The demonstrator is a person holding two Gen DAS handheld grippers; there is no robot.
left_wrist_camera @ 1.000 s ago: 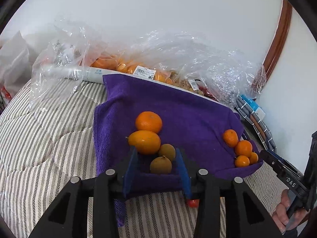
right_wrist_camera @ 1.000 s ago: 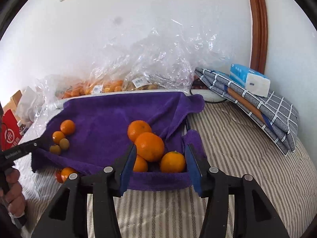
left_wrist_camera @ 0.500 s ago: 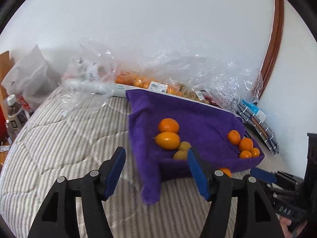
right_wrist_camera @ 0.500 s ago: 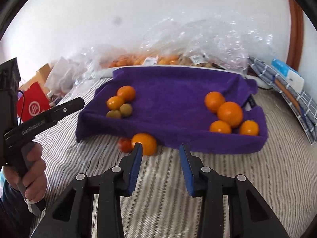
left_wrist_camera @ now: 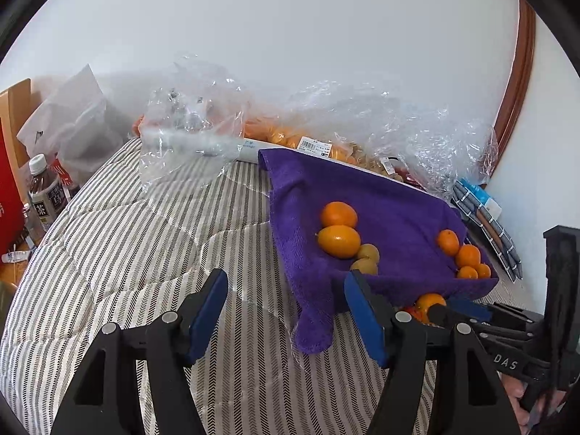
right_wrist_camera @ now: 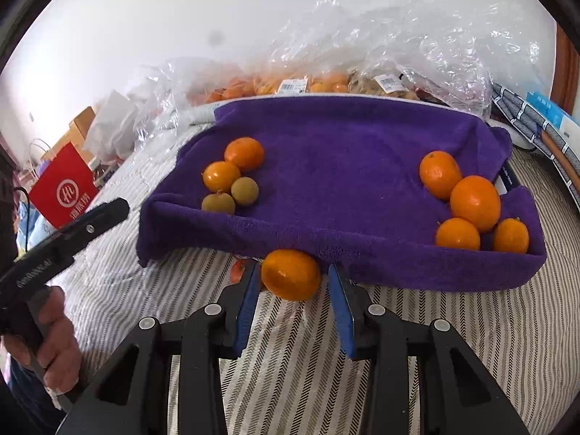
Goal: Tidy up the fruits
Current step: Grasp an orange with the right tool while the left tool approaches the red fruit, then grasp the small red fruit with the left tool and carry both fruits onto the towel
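A purple towel (right_wrist_camera: 344, 152) lies on the striped bedding. On its left part sit two oranges and two small brownish fruits (right_wrist_camera: 232, 181); on its right part, several oranges (right_wrist_camera: 471, 199). A loose orange (right_wrist_camera: 290, 273) rests on the bedding against the towel's front edge, between the fingertips of my right gripper (right_wrist_camera: 293, 270). The jaws stand narrow; the left pad touches the orange and a small gap shows at the right pad. A small red fruit (right_wrist_camera: 237, 270) peeks out behind the left finger. My left gripper (left_wrist_camera: 286, 301) is open wide over the bedding, with the towel's hanging corner (left_wrist_camera: 311, 326) between its pads.
Clear plastic bags of fruit (right_wrist_camera: 362, 54) line the wall behind the towel. A white roll (left_wrist_camera: 203, 145) lies at the back left. A red paper bag (right_wrist_camera: 63, 188) and a bottle (left_wrist_camera: 43, 195) stand left of the bed. Folded checked cloth (right_wrist_camera: 525, 119) lies at the right.
My left gripper let go of the towel's edge, opened wide and drew back to the left. My right gripper narrowed and swung from the right-hand oranges to the loose orange.
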